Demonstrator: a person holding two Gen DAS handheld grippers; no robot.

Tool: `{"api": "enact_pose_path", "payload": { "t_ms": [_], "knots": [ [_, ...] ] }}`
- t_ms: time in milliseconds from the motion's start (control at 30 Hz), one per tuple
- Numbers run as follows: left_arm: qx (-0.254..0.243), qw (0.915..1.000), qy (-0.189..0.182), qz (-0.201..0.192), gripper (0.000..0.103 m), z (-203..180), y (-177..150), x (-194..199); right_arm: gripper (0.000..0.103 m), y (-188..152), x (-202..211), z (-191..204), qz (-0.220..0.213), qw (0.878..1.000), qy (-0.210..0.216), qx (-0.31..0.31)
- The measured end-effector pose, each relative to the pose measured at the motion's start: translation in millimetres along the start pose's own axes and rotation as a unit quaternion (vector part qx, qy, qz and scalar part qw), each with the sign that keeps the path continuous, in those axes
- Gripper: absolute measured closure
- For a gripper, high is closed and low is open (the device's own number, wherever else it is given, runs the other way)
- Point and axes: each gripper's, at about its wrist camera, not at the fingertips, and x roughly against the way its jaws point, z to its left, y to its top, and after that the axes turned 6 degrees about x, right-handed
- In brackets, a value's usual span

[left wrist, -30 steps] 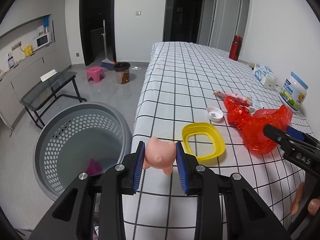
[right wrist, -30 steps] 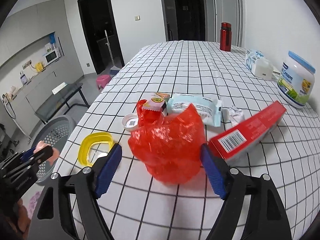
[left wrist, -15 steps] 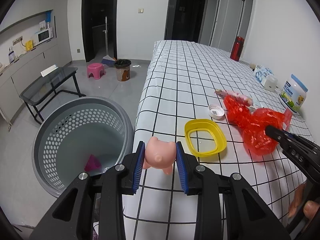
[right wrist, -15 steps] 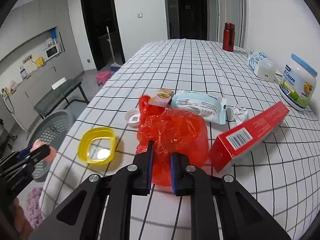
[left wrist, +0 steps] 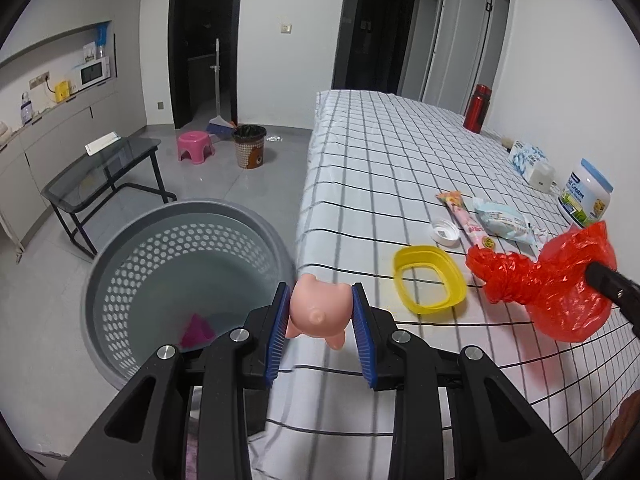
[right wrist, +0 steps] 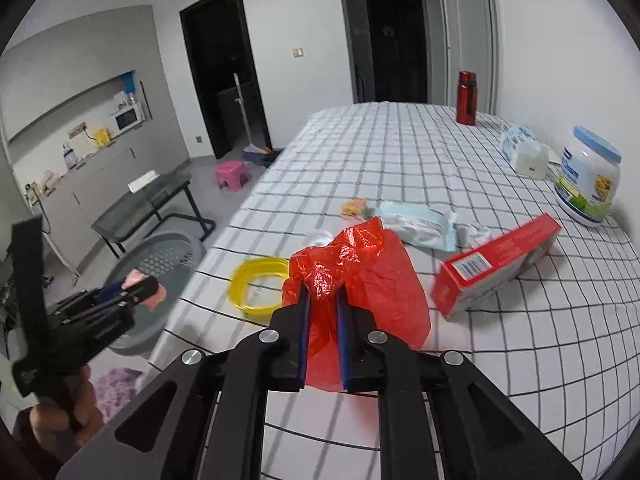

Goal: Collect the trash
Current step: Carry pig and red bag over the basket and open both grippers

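Note:
My left gripper point(left wrist: 320, 320) is shut on a pink toy pig point(left wrist: 318, 314) and holds it at the table's left edge, beside the grey perforated basket point(left wrist: 132, 248) on the floor. A pink scrap point(left wrist: 196, 330) lies in the basket. My right gripper point(right wrist: 323, 328) is shut on a red plastic bag point(right wrist: 372, 280) and holds it lifted above the checked tablecloth; the bag also shows in the left wrist view point(left wrist: 552, 288). The left gripper with the pig shows at the left of the right wrist view point(right wrist: 140, 286).
On the table lie a yellow ring lid point(left wrist: 428, 280), a white cap point(left wrist: 444, 232), a pink wrapper point(left wrist: 464, 216), a wipes pack point(right wrist: 416, 222), crumpled paper point(right wrist: 478, 232) and a red box point(right wrist: 496, 264). A cream jar point(right wrist: 588, 184), tissue pack point(right wrist: 520, 148) and red flask point(right wrist: 466, 96) stand further back.
My right gripper has closed on the red bag and lifted it off the cloth. My left gripper has carried the pig left, nearer the basket.

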Motion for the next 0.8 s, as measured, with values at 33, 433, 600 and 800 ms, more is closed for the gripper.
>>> {"api": "enact_pose_path", "payload": {
  "t_ms": [33, 433, 600, 800],
  "knots": [
    [0.001, 1.0, 0.003, -0.002, 0.072, 5, 1, 2, 0.092, 3, 0, 3, -0.002, 1.0, 0.003, 0.002],
    [0.031, 0.9985, 0.041, -0.02, 0.072, 71, 19, 15, 0.092, 43, -12, 75, -0.025, 0.996, 0.076, 0.046],
    [0.037, 0.9973, 0.06, -0.02, 0.072, 97, 23, 10, 0.092, 54, -43, 115, -0.013, 0.991, 0.116, 0.067],
    [0.048, 0.9959, 0.077, -0.002, 0.072, 127, 24, -10, 0.092, 59, -85, 155, 0.019, 0.984, 0.158, 0.084]
  ]
}}
